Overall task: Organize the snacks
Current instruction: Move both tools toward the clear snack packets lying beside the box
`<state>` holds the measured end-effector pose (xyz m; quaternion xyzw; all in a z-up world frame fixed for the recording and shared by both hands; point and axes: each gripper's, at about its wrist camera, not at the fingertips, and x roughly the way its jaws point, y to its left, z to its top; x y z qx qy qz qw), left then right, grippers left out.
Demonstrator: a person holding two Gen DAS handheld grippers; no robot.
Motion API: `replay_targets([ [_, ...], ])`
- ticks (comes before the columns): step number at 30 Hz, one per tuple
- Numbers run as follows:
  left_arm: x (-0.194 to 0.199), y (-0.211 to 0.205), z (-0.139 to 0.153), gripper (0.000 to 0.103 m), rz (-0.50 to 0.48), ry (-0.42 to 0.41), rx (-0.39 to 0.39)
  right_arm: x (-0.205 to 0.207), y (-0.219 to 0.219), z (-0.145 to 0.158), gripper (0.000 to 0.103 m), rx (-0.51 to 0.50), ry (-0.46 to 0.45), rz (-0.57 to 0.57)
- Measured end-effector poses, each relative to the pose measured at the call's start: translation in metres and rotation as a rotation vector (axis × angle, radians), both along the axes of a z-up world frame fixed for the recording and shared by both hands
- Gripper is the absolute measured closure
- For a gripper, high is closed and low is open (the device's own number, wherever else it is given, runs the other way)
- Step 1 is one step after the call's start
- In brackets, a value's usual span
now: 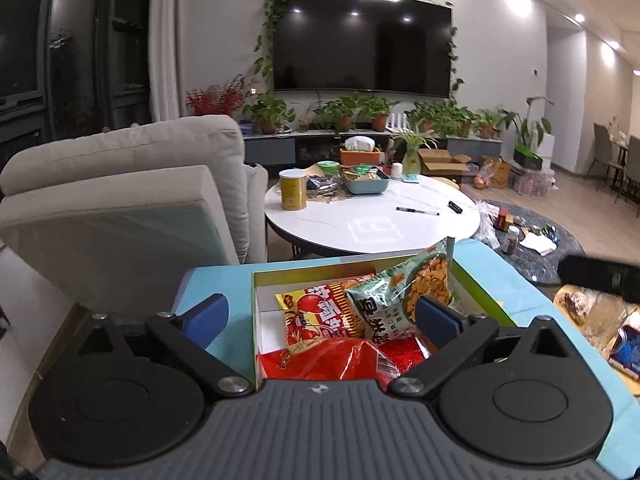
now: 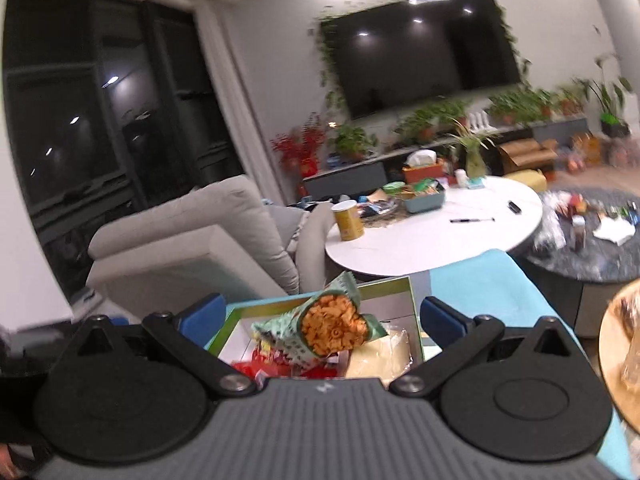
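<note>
We see an open box point(image 1: 256, 320) on a low table point(image 1: 224, 280) right in front of us, with snack packets point(image 1: 320, 320) piled inside. Behind it stands a round table point(image 1: 372, 228) carrying a can point(image 1: 293, 190), a tray point(image 1: 366, 184) and a pen point(image 1: 417, 211). A sofa point(image 1: 120, 200) sits to the left, a television point(image 1: 362, 40) on the far wall.
</note>
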<state>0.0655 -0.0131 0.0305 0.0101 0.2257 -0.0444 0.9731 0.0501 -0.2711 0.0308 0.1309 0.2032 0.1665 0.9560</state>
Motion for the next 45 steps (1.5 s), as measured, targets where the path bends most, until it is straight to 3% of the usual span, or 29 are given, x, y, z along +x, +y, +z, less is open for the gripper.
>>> replay_targets([
  [4, -0.010, 0.007, -0.002, 0.003, 0.014, 0.003, -0.035, -0.010, 0.002, -0.008, 0.028, -0.012, 0.042, 0.015],
  [10, -0.029, 0.006, -0.013, 0.003, 0.120, -0.036, 0.012, -0.024, 0.007, -0.020, 0.028, -0.052, 0.091, 0.001],
  [15, -0.034, 0.011, -0.021, 0.003, 0.126, 0.026, -0.016, -0.033, 0.011, -0.025, 0.028, -0.068, 0.106, -0.011],
  [19, -0.037, 0.010, -0.029, 0.003, 0.116, 0.070, 0.018, -0.040, 0.011, -0.033, 0.028, -0.063, 0.131, -0.033],
  [25, -0.043, 0.015, -0.038, 0.003, 0.094, 0.113, 0.004, -0.046, 0.004, -0.041, 0.028, -0.005, 0.167, -0.122],
  [28, -0.045, 0.017, -0.041, 0.003, 0.088, 0.126, 0.030, -0.044, 0.000, -0.044, 0.028, 0.014, 0.210, -0.103],
  [32, -0.045, 0.020, -0.049, 0.003, 0.092, 0.150, 0.044, -0.048, 0.005, -0.046, 0.028, -0.033, 0.207, -0.098],
  [45, -0.027, 0.021, -0.095, 0.004, 0.037, 0.330, 0.084, -0.037, 0.025, -0.065, 0.028, -0.099, 0.282, -0.027],
])
